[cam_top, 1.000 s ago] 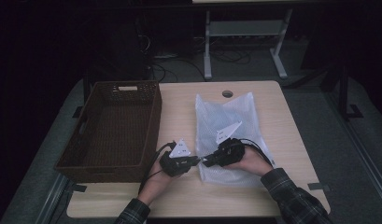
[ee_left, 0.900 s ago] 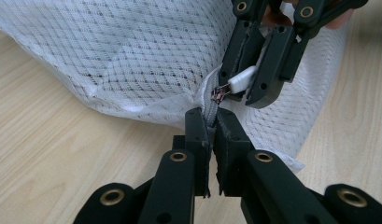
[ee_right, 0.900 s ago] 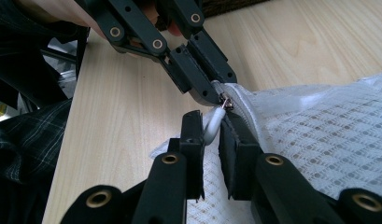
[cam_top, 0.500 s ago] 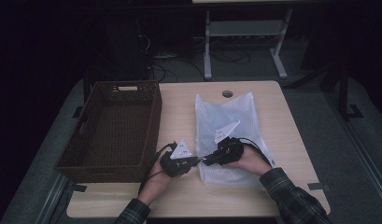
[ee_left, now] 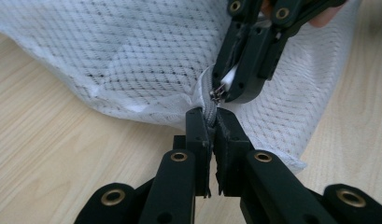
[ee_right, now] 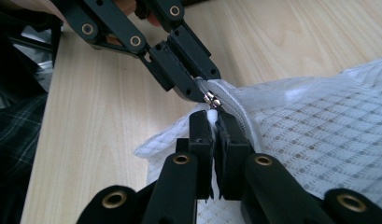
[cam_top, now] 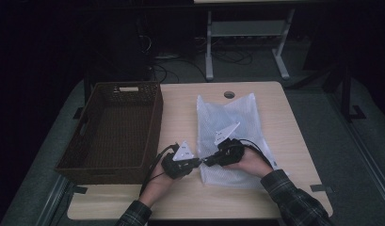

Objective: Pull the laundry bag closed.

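Over the last second the right tool (cam_top: 210, 160) has been closing its jaws, and in the right gripper view they now pinch the white pull tab (ee_right: 211, 115) of the zipper, the small metal slider (ee_right: 212, 100) sitting just above their tips. The left tool (cam_top: 196, 161) has not moved; its jaws are clamped tight on the grey zipper tape (ee_left: 210, 111) at the corner of the mesh bag (cam_top: 232, 132). With both grips made on either side of the slider, I judge the setting-up done and the zipper ready to be drawn: one side anchors the tape while the other can pull the tab along it. The bag lies flat on the right half of the table (cam_top: 180, 113), its near left corner lifted slightly between the two tools. It is a soft white net, fine diamond weave on one face and a coarser open grid on the other, limp and wrinkled, with a hemmed cloth edge. The zipper tape is woven grey, the slider shiny metal. The table is pale wood grain, smooth. To the left stands a dark brown woven basket (cam_top: 86, 136), rectangular, with handle slots.
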`<state>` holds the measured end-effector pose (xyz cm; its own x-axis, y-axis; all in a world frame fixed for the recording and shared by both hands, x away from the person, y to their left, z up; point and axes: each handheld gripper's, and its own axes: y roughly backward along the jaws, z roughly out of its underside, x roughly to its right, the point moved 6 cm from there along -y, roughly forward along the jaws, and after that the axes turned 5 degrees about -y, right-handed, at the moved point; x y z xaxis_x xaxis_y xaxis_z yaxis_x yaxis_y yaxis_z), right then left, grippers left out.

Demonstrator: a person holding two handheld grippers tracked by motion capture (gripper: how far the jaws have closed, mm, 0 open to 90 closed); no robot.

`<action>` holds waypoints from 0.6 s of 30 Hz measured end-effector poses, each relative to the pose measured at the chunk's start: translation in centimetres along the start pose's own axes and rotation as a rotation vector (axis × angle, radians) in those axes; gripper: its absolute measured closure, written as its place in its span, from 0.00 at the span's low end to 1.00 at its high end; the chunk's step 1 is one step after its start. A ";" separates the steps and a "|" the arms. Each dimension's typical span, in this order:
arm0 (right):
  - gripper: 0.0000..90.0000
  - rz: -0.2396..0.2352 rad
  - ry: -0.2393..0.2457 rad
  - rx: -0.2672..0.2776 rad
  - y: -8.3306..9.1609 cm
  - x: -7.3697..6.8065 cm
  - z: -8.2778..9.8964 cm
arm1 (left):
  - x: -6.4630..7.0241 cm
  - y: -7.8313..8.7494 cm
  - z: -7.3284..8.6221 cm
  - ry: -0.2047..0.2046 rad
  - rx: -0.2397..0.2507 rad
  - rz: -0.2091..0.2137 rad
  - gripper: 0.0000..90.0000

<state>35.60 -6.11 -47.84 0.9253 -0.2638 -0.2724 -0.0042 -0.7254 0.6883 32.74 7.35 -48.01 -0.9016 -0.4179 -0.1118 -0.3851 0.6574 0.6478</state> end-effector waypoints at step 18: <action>0.96 0.016 -0.002 -0.015 0.4 -0.1 0.3 | -0.2 0.1 0.1 0.019 -0.013 -0.007 0.95</action>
<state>35.43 -6.60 -47.71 0.9244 -0.2763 -0.2631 -0.0127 -0.7115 0.7026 32.84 7.52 -47.99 -0.8948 -0.4346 -0.1022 -0.3889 0.6463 0.6566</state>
